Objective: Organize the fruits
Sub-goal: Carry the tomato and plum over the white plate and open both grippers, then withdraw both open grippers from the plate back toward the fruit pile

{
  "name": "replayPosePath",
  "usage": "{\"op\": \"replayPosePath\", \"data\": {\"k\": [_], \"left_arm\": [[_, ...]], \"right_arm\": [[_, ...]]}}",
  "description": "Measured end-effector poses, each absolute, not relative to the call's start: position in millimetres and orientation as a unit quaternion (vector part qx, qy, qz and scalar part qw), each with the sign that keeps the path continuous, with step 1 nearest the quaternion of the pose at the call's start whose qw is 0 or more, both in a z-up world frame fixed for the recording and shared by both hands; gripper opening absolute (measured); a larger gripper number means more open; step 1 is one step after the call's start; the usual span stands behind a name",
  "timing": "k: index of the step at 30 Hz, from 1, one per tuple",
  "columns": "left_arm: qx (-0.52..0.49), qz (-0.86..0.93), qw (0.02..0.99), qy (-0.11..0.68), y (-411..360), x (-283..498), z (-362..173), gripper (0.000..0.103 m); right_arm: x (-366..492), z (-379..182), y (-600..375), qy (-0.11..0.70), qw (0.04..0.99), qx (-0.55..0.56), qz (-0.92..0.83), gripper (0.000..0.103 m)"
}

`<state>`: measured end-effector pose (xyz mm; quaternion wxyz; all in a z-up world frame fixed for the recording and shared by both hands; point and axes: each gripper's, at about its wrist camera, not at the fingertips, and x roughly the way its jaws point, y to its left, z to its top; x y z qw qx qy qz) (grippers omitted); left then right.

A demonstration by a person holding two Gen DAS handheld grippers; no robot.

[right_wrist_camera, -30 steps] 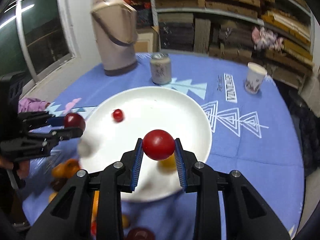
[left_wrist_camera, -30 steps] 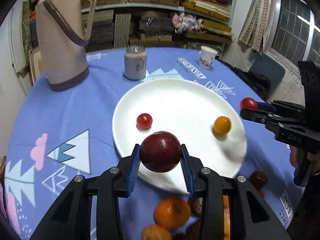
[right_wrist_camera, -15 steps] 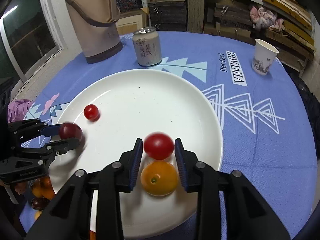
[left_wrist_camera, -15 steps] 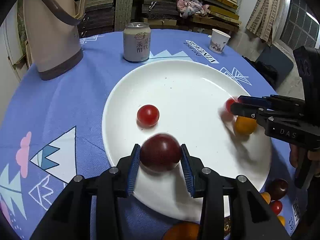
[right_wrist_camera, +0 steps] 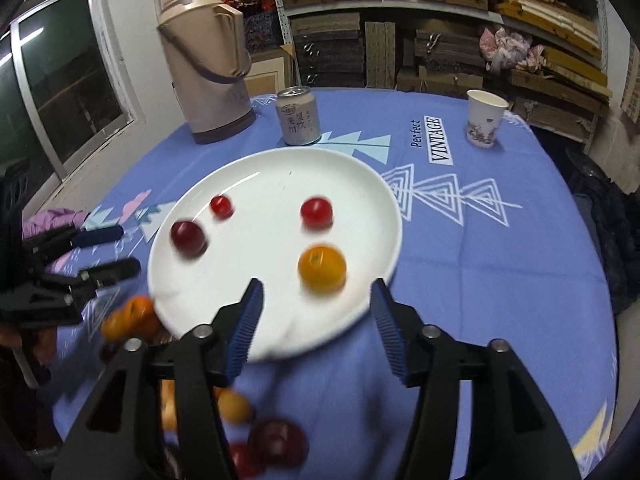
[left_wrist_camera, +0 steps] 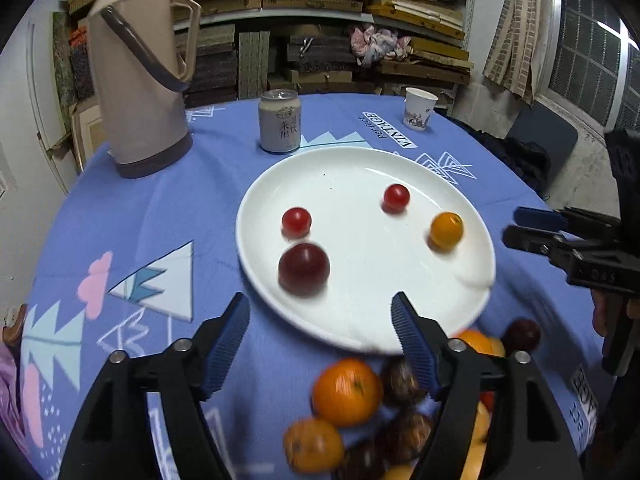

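A white plate (left_wrist_camera: 360, 292) (right_wrist_camera: 276, 176) holds a dark plum (left_wrist_camera: 304, 268) (right_wrist_camera: 187, 237), a small tomato (left_wrist_camera: 296, 221) (right_wrist_camera: 221, 205), a larger red tomato (left_wrist_camera: 396, 197) (right_wrist_camera: 316, 212) and an orange (left_wrist_camera: 446, 230) (right_wrist_camera: 322, 268). My left gripper (left_wrist_camera: 320, 312) (right_wrist_camera: 108, 252) hangs over the plate's near rim, jaws opening, nothing between them. My right gripper (right_wrist_camera: 316, 300) (left_wrist_camera: 532, 226) is at the plate's other side, jaws also opening and empty. A pile of oranges (left_wrist_camera: 346, 386) (right_wrist_camera: 128, 316) and dark plums (right_wrist_camera: 278, 442) lies on the cloth beside the plate.
A tall beige thermos (left_wrist_camera: 140, 80) (right_wrist_camera: 208, 60), a drink can (left_wrist_camera: 280, 122) (right_wrist_camera: 298, 116) and a paper cup (left_wrist_camera: 418, 114) (right_wrist_camera: 484, 118) stand behind the plate on the round blue tablecloth (left_wrist_camera: 140, 220). Stacked shelves fill the background.
Both grippers let go of their fruit and drew back from the plate. The plum and the red tomato now lie on the plate; the jaws stand wide.
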<state>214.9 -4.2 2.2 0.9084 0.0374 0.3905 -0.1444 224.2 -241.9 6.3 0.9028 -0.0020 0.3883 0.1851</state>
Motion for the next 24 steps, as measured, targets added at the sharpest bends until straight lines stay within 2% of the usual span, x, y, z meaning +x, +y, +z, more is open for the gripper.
{"op": "replayPosePath", "data": {"k": [2, 7, 13, 24], "left_arm": [[0.031, -0.14, 0.912, 0.383, 1, 199, 4, 0.082], [0.012, -0.134, 0.912, 0.388, 10, 166, -3, 0.084], [-0.009, -0.126, 0.908, 0.399, 24, 134, -14, 0.084], [0.002, -0.116, 0.908, 0.403, 22, 97, -18, 0.084]], "right_arm": [[199, 6, -245, 0.382, 0.905, 0.002, 0.188, 0.066], [137, -9, -250, 0.381, 0.904, 0.013, 0.192, 0.076], [89, -27, -236, 0.394, 0.895, -0.007, 0.209, 0.076], [61, -26, -229, 0.387, 0.895, -0.009, 0.22, 0.077]]}}
